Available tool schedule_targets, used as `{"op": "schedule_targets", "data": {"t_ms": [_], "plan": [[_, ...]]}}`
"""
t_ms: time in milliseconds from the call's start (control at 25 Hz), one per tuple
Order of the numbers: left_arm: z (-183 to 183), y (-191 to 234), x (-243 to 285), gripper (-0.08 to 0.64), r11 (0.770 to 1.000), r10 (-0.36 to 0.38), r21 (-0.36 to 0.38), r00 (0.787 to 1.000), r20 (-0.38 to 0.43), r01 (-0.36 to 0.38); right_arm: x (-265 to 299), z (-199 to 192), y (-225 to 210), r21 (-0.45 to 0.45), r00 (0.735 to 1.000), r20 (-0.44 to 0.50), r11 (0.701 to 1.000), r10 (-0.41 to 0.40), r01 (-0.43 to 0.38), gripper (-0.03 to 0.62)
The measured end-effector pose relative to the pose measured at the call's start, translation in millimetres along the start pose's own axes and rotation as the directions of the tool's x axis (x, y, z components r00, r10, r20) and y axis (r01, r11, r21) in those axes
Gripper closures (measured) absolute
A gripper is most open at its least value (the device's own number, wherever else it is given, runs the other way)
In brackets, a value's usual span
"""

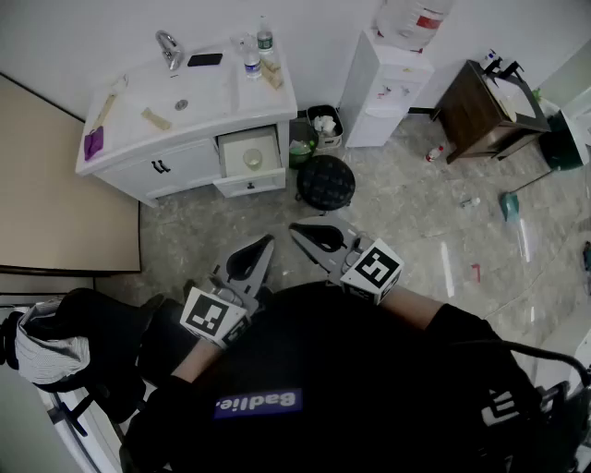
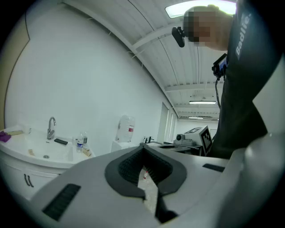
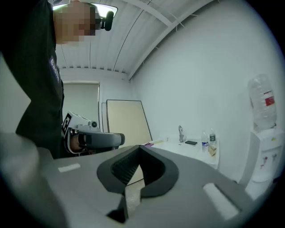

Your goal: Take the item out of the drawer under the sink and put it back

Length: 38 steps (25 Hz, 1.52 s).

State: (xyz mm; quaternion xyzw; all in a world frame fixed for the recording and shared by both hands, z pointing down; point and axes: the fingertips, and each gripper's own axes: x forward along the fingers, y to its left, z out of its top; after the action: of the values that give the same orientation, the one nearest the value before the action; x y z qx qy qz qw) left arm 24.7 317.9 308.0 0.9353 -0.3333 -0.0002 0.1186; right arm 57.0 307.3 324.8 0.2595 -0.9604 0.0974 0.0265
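I see a white water dispenser (image 1: 383,88) against the wall (image 1: 314,28), a small waste bin (image 1: 324,126) just left of it, and a round black stool (image 1: 325,181) on the floor (image 1: 416,222) in front (a bottle (image 1: 434,153) lies near the dark wooden table (image 1: 480,111)).

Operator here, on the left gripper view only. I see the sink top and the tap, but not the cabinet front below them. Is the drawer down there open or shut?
Observer: Open. In the head view the drawer on the right side of the cabinet is pulled out.
Operator: Anything in it?
Observer: One small, pale, round item lies inside; I cannot tell what it is.
Operator: Is anything standing near the drawer?
Observer: Yes, a black round stool stands just to the right of the drawer in the head view.
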Motion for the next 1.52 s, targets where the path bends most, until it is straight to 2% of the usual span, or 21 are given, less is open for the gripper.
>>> {"op": "schedule_targets", "data": {"t_ms": [240, 400, 680, 920, 1120, 1320, 1520], "plan": [[-3.3, 0.4, 0.7, 0.554, 1.0, 0.002, 0.006, 1.0, -0.002, -0.002, -0.2, -5.2, -0.1, -0.013, 1.0, -0.004, 1.0, 0.012, -0.012, 0.597], [2.0, 0.3, 4.3, 0.554, 0.999, 0.015, 0.037, 1.0, 0.021, -0.016, -2.7, -3.2, -1.1, -0.009, 1.0, 0.004, 1.0, 0.018, -0.018, 0.597], [4.6, -11.1, 17.1, 0.554, 0.999, 0.045, 0.023, 0.999, 0.013, -0.045, -18.6, 4.2, -8.0, 0.017, 0.999, 0.031, 0.999, 0.04, -0.041, 0.597], [3.0, -20.8, 33.7, 0.554, 0.992, 0.121, 0.022, 0.992, 0.039, -0.121, -48.3, 2.9, -24.8, 0.039, 0.996, 0.057, 0.996, 0.073, -0.075, 0.597], [-8.6, -28.1, 49.5, 0.554, 0.983, 0.182, 0.014, 0.983, 0.024, -0.182, -69.4, -8.1, -46.0, 0.064, 0.995, 0.056, 0.994, 0.087, -0.09, 0.597], [-5.2, -5.3, 65.2, 0.554, 0.98, 0.197, 0.017, 0.98, 0.015, -0.197, -62.5, -1.6, -72.9, 0.044, 0.995, 0.071, 0.997, 0.067, -0.07, 0.597], [-3.1, 48.6, 88.6, 0.554, 0.986, 0.164, 0.036, 0.986, 0.011, -0.164, -16.1, -5.2, -107.4, 0.05, 0.997, 0.043, 0.997, 0.061, -0.063, 0.597]]}}
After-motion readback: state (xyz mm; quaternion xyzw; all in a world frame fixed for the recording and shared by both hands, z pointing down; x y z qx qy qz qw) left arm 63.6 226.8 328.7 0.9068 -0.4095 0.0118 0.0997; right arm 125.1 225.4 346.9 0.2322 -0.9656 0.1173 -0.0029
